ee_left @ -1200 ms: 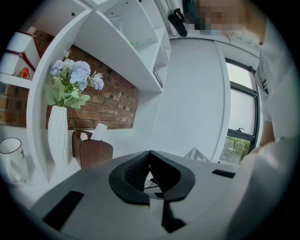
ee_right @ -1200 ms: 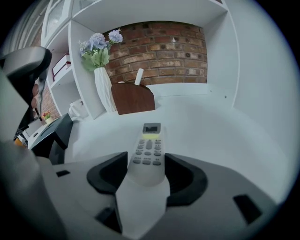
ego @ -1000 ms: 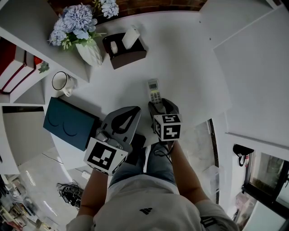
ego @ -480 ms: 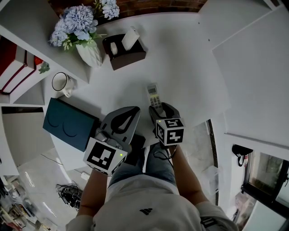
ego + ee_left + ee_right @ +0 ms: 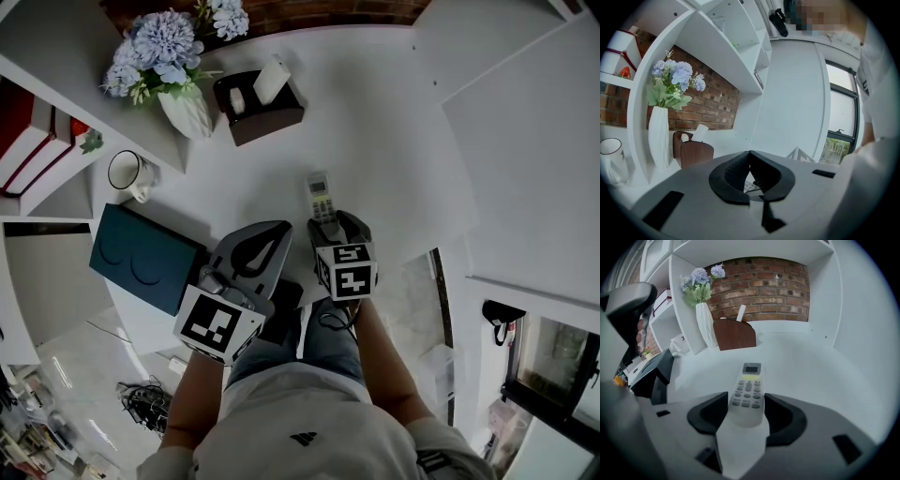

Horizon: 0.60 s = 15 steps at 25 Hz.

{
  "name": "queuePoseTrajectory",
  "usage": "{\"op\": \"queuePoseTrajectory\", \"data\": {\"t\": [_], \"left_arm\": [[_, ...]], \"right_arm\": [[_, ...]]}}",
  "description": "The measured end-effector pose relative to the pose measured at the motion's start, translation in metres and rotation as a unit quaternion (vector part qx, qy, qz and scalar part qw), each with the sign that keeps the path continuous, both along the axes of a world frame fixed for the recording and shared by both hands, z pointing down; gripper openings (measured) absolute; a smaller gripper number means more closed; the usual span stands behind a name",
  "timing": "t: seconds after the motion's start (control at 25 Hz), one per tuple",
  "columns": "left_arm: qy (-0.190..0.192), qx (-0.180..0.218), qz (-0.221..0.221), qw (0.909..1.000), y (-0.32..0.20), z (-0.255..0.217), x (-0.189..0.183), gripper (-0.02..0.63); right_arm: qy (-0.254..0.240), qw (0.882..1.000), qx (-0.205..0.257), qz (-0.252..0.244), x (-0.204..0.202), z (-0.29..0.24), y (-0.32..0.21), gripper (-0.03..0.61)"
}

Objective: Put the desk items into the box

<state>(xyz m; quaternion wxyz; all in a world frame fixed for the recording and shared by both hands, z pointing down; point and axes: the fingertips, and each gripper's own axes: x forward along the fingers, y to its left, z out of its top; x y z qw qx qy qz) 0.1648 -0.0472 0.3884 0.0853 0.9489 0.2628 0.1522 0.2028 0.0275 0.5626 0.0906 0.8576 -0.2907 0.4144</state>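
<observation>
A white remote control [image 5: 320, 195] lies lengthwise on the white desk [image 5: 384, 122], screen end pointing away from me. My right gripper [image 5: 332, 225] is shut on its near end, and in the right gripper view the dark pads press both sides of the remote control [image 5: 747, 390]. My left gripper [image 5: 267, 234] hovers just left of it, jaws shut and empty, their tips meeting [image 5: 750, 161]. The brown box [image 5: 258, 108] stands at the back with a tape roll and a white item inside.
A white vase of blue flowers [image 5: 187, 108] stands left of the brown box. A white mug [image 5: 127, 171] and a dark teal case [image 5: 145, 256] sit at the desk's left end. White shelf walls rise at left and right.
The right gripper and the remote control have shifted slightly toward me. The left gripper has stayed where it was.
</observation>
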Motion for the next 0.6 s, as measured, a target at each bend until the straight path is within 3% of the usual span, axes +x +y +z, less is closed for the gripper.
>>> {"op": "queuePoseTrajectory", "data": {"t": [0.6], "left_arm": [[-0.001, -0.004, -0.007, 1.0000, -0.009, 0.000, 0.000, 0.012]], "right_arm": [[-0.008, 1.000, -0.007, 0.023, 0.003, 0.010, -0.001, 0.259]]}}
